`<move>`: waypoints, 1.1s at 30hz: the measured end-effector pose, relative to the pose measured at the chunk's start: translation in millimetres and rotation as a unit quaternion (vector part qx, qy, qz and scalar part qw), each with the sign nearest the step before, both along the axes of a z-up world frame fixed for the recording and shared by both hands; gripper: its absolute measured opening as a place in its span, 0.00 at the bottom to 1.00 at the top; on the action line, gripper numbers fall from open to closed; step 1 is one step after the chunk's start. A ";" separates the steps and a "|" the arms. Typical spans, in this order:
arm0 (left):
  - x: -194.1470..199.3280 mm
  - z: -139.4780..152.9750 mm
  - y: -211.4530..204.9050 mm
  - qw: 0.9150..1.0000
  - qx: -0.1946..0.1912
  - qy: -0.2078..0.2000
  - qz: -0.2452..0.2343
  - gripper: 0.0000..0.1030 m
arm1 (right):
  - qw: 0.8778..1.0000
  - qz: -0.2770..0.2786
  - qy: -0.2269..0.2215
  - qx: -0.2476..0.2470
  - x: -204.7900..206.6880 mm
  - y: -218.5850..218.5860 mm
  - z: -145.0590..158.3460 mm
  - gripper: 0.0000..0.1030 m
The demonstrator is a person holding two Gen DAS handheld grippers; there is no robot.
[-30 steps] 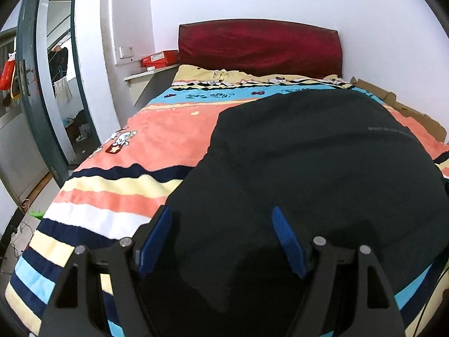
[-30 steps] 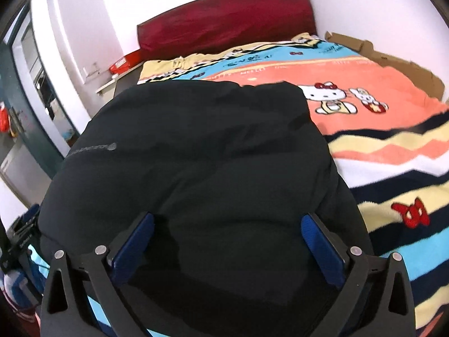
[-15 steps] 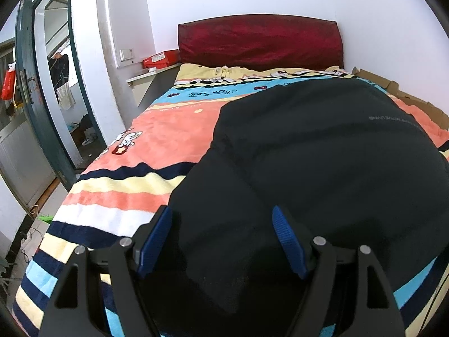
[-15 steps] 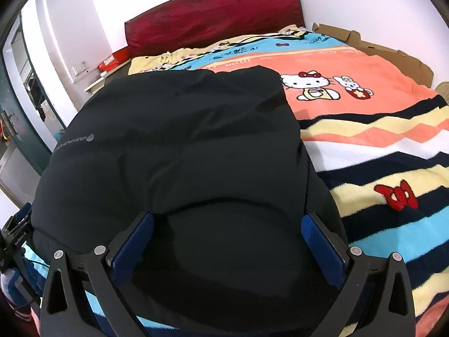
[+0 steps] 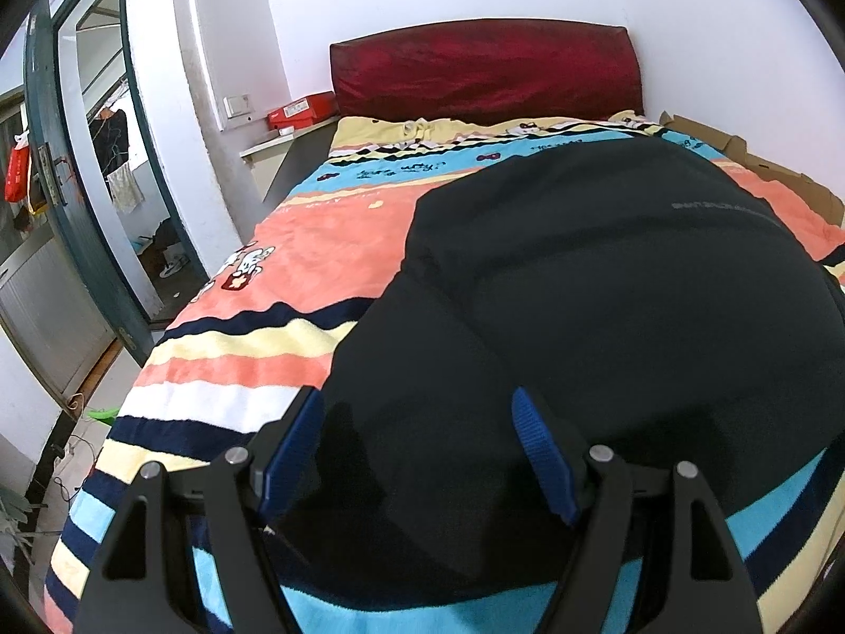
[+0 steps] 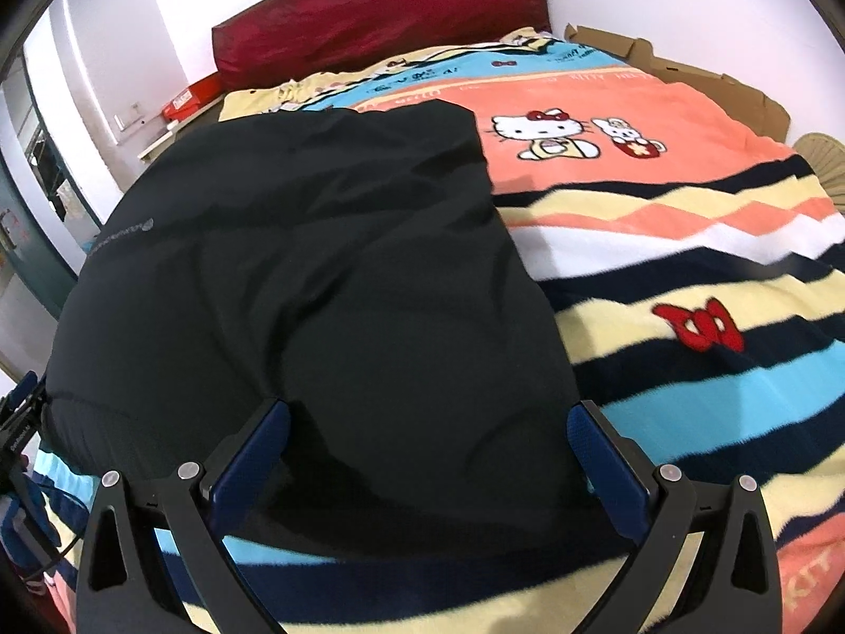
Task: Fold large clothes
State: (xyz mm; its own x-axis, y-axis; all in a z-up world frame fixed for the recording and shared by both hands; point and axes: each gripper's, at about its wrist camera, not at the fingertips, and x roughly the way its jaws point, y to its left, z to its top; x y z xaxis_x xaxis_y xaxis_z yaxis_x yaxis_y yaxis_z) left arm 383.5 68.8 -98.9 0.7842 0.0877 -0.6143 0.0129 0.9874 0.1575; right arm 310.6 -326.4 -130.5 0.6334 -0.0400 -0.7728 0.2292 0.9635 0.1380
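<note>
A large black padded jacket (image 5: 607, 306) lies folded in a thick block on the striped cartoon blanket (image 5: 274, 348); it also shows in the right wrist view (image 6: 327, 274). My left gripper (image 5: 417, 449) is open and empty, hovering above the jacket's near left part. My right gripper (image 6: 428, 449) is open wide and empty, above the jacket's near right part. Neither gripper touches the cloth. The jacket's near edge is hidden behind the gripper bodies.
A dark red headboard (image 5: 486, 68) stands at the far end. Flattened cardboard (image 6: 686, 74) lies along the right wall. A doorway (image 5: 79, 211) and a shelf with a red box (image 5: 301, 111) are at the left. The blanket (image 6: 686, 274) spreads right of the jacket.
Both grippers have pulled back and risen a little from the jacket, still open. The jacket lies where it was.
</note>
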 end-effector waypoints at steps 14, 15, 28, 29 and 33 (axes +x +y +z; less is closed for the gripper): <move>-13.8 22.5 33.2 0.998 -0.055 0.027 -0.019 0.71 | 1.000 0.006 -0.013 -0.012 -26.0 -13.9 27.0 1.00; -12.3 24.3 40.2 0.997 -0.069 0.031 -0.019 0.71 | 1.000 0.008 -0.015 -0.011 -25.5 -15.9 30.6 0.99; 42.9 23.7 107.8 0.962 -0.245 0.107 -0.056 0.71 | 0.995 0.017 0.001 0.101 19.4 -58.7 31.6 1.00; 51.9 19.6 110.1 0.952 -0.271 0.121 -0.072 0.71 | 0.994 0.021 0.009 0.109 24.5 -60.0 26.8 1.00; 85.0 7.8 112.1 0.928 -0.319 0.161 -0.106 0.71 | 0.989 0.041 0.044 0.137 48.4 -66.4 6.2 1.00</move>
